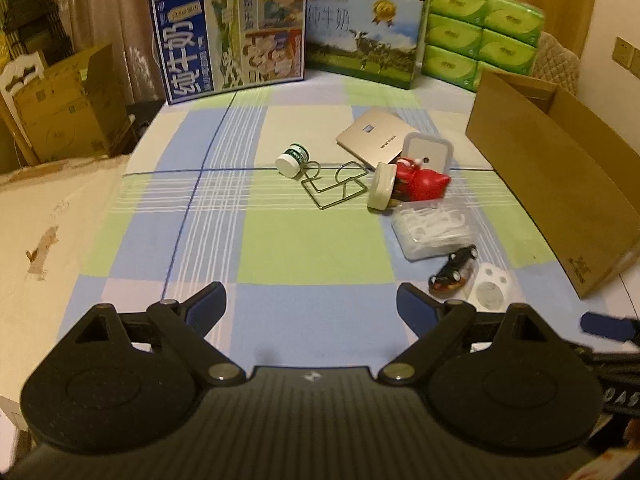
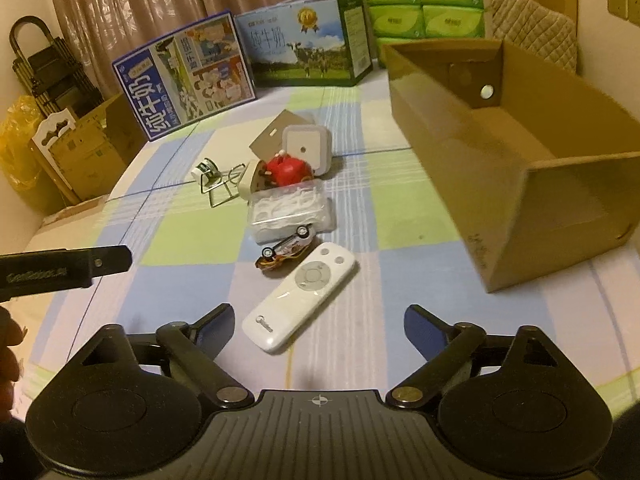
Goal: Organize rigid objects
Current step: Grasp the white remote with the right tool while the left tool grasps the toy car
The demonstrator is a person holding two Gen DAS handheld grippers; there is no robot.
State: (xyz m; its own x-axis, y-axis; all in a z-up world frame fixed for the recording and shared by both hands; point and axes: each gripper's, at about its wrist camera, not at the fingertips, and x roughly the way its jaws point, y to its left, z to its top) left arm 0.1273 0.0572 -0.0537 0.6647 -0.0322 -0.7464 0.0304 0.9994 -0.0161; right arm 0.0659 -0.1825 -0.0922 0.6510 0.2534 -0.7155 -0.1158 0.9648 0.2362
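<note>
A white remote (image 2: pixel 301 296) lies just ahead of my open, empty right gripper (image 2: pixel 319 326). Beyond it sit a toy car (image 2: pixel 285 252), a clear box of floss picks (image 2: pixel 290 214), a red toy (image 2: pixel 289 170), a white lidded container (image 2: pixel 306 148), a wire stand (image 2: pixel 220 192) and a small white bottle (image 2: pixel 206 170). An open cardboard box (image 2: pixel 520 152) stands to the right. My left gripper (image 1: pixel 311 304) is open and empty over the checked cloth; the same pile lies ahead to its right, with the toy car (image 1: pixel 454 270) and bottle (image 1: pixel 293 159).
Two milk cartons (image 1: pixel 228 38) (image 1: pixel 364 32) and green tissue packs (image 1: pixel 480 32) stand along the table's far edge. A gold flat case (image 1: pixel 372 136) lies behind the pile. Cardboard boxes (image 1: pixel 64 112) stand on the floor left. The left gripper's finger (image 2: pixel 64 270) juts in from the left.
</note>
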